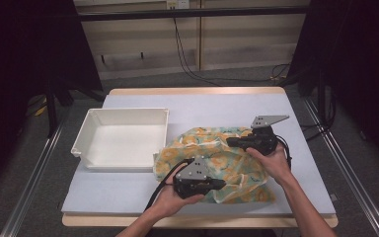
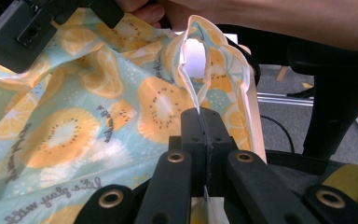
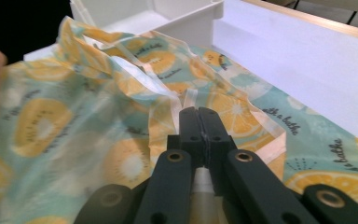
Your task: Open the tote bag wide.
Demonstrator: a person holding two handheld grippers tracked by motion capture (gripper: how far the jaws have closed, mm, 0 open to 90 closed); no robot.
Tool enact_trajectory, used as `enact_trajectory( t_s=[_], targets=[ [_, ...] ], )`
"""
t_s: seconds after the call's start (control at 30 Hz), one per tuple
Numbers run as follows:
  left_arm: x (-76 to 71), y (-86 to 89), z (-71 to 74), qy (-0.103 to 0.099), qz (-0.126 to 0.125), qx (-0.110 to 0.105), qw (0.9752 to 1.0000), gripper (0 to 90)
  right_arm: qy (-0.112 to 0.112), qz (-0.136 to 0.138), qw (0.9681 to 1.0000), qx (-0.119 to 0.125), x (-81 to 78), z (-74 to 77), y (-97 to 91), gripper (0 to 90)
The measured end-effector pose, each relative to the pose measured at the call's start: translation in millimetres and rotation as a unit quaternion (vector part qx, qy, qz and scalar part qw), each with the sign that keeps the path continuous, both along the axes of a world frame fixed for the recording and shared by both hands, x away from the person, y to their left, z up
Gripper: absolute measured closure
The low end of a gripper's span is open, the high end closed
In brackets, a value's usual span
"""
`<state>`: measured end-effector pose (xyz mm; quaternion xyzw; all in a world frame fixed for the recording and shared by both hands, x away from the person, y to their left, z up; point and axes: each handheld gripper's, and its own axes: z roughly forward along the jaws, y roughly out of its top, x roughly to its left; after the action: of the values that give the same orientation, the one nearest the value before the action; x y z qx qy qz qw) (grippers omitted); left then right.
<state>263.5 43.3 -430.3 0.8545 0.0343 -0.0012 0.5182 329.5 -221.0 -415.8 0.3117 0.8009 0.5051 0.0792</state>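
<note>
One crumpled fruit-print cloth [image 1: 217, 160], pale teal with orange citrus and kiwi slices and lines of dark script, lies bunched on the near right part of a grey-topped table [image 1: 217, 106], its left edge just beside a white plastic bin [image 1: 123, 137] that sits open and upright on the table's left half. The left gripper [image 1: 221, 183] is held at the cloth's near edge, pointing to the right, and in the left gripper view its black jaws are pressed together on a pale hemmed edge of the cloth [image 2: 121, 102], which rises from between them in a standing fold. The right gripper [image 1: 232, 142] is held at the cloth's far right side, pointing to the left, and in the right gripper view its jaws are likewise closed on a fold of the cloth [image 3: 98, 107], with a strip of pale fabric running down between them. The cloth spans the gap between the two grippers, so each grips an opposite side of the same heap. The person's left hand [image 1: 170, 195] wraps its gripper from below, the right hand [image 1: 274, 163] from the near side; a black cable [image 1: 160, 190] trails from the left gripper. A grey three-cornered plate [image 1: 268, 120] tops the right gripper. Beyond the table are pale wall panels and loose black cables on the floor.
</note>
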Motion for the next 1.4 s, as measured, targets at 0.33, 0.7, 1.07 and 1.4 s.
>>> enact_trajectory(
  t_s=[0.33, 0.7, 1.07, 1.4],
  targets=[
    [11.1, 6.3, -7.2, 0.017, 0.024, -0.002, 0.9996, 89.7, 0.006, 0.019, 0.9992, -0.035, -17.8, 3.0, 1.6, 36.9],
    [11.4, 6.5, -6.4, 0.025, 0.033, -0.015, 0.999, 89.4, 0.018, 0.032, 0.9951, -0.092, -22.8, -21.1, 8.4, 38.9],
    [-12.0, 10.0, -0.3, 0.011, -0.009, -0.012, 0.9998, 89.7, 0.026, 0.008, 0.9995, -0.016, -2.9, -6.3, -12.5, 89.7],
    [-34.7, 4.5, -6.6, 0.003, -0.052, 0.015, 0.9985, 89.7, 0.028, -0.027, 0.999, 0.023, 27.4, -1.7, -27.4, 89.8]
  ],
)
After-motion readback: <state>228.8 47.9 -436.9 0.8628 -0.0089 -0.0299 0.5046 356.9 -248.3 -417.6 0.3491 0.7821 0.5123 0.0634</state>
